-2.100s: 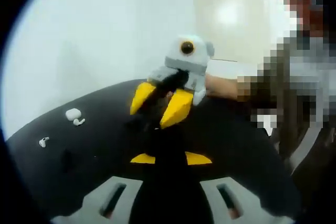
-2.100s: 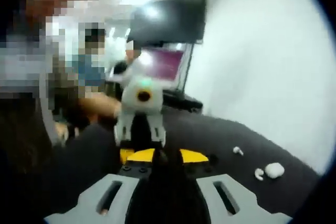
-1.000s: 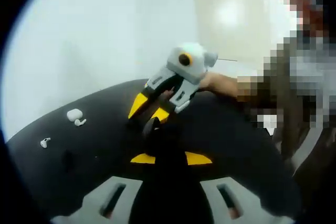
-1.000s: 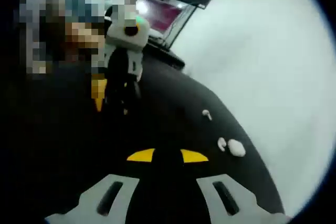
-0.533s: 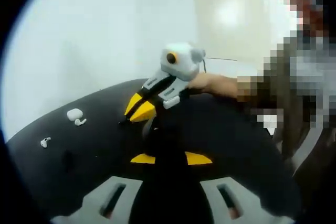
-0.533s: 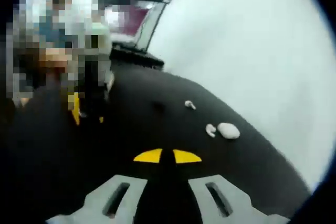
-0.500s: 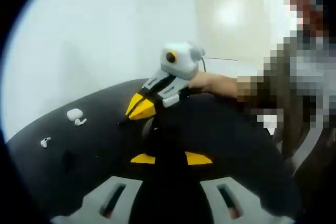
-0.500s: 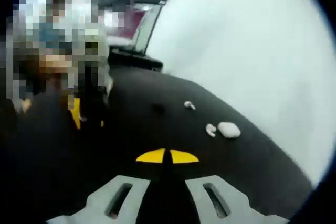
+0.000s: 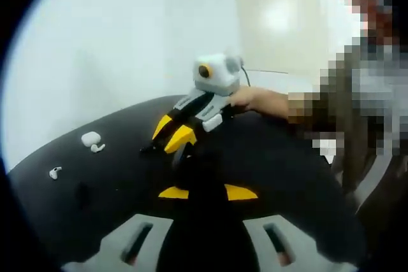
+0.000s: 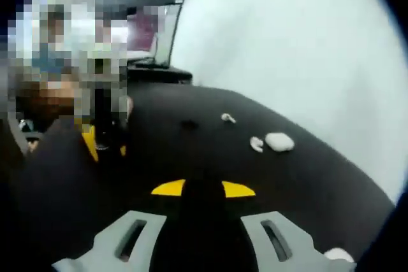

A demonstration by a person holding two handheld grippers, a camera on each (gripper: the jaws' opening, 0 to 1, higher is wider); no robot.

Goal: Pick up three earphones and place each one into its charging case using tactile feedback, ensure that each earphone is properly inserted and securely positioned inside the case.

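On the black table point(image 9: 287, 170) a white charging case point(image 9: 90, 137) lies at the far left. One white earphone point(image 9: 96, 148) rests right beside it and another earphone point(image 9: 54, 172) lies nearer the edge. My left gripper point(image 9: 207, 192) is open low over the table. My right gripper point(image 9: 167, 135), held by a hand point(image 9: 261, 100), points left and down with its jaws a little apart. In the right gripper view my right gripper point(image 10: 204, 188) is open, and the case point(image 10: 278, 141) and earphones point(image 10: 256, 144) point(image 10: 226, 118) lie ahead to the right. The left gripper point(image 10: 105, 144) is at the left.
A small white item point(image 10: 338, 255) sits at the table's near right edge, and a small dark spot point(image 10: 188, 124) lies left of the far earphone. A monitor point(image 10: 150, 33) stands behind the table. A pale wall rises behind the case.
My right gripper has swung away from the left gripper toward the case side and dipped; its jaws narrowed almost shut, then opened again. The left gripper has stayed put.
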